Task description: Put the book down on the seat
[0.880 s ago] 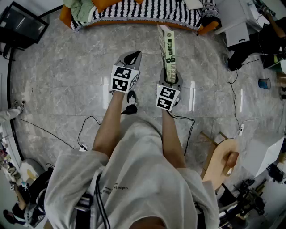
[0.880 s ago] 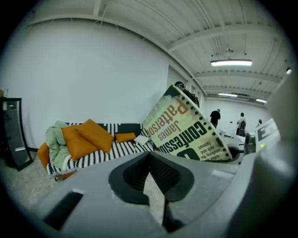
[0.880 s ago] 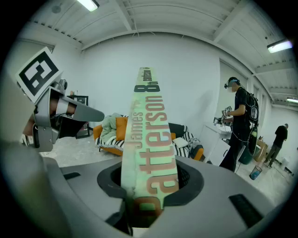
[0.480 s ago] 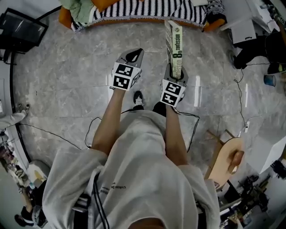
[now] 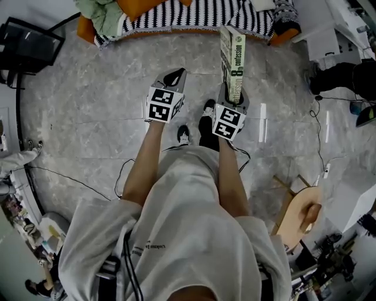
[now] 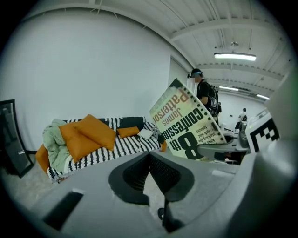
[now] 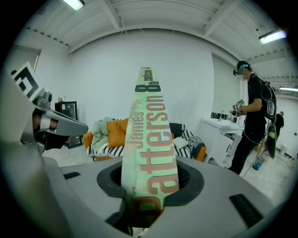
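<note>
Short of the sofa [image 5: 176, 17], we hold the book [image 5: 233, 56] spine-up over the floor [image 5: 106, 88], right gripper [image 5: 232, 97] clamped on its near end; left gripper [image 5: 174, 76] closed on nothing.

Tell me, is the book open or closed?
Closed. The right gripper grips the book by one end, and its covers lie flat together, with no pages fanned out.

A pale green book [image 5: 233, 59], held aloft on end with its lettered spine showing, stands near the black-and-white striped seat [image 5: 176, 14].
</note>
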{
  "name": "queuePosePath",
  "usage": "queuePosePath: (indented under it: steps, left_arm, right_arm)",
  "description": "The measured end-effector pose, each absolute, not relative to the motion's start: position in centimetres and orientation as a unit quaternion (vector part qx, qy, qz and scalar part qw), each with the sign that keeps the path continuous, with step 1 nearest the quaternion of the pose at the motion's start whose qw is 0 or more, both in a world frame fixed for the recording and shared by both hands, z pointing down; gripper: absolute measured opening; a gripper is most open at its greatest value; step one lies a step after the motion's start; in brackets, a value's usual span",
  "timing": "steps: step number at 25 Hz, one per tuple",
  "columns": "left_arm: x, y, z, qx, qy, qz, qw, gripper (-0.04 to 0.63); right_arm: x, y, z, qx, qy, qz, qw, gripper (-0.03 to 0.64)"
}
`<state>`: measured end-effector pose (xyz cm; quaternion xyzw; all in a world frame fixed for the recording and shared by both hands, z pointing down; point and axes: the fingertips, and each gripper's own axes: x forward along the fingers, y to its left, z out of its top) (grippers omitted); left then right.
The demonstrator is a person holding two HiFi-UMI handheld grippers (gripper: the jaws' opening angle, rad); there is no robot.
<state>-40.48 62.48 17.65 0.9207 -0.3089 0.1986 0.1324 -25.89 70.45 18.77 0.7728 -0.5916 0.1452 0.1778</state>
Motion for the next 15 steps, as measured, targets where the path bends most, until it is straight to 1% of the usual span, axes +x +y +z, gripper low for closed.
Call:
queuePosePath:
  steps: [5, 10, 15]
  left_arm:
    - [-38.6, 59.2, 17.1, 0.918, -0.32, 0.204, 0.115, 0.008]
    - [-36.2, 55.8, 16.1, 0.918, -0.317, 0.222, 0.091, 0.008]
    - [-33.0, 52.0, 13.8, 0.914, -0.33, 0.224, 0.071, 0.008]
  right_arm:
    - [-24.8, 67.3, 19.5, 0.761, -0.607, 0.152, 0.171, 0.16]
    - [-22.9, 62.5, 17.9, 0.746, -0.638, 0.14, 0.13, 0.16]
    - [-21.1, 57.9, 16.5, 0.728, -0.66, 0.145, 0.115, 0.16]
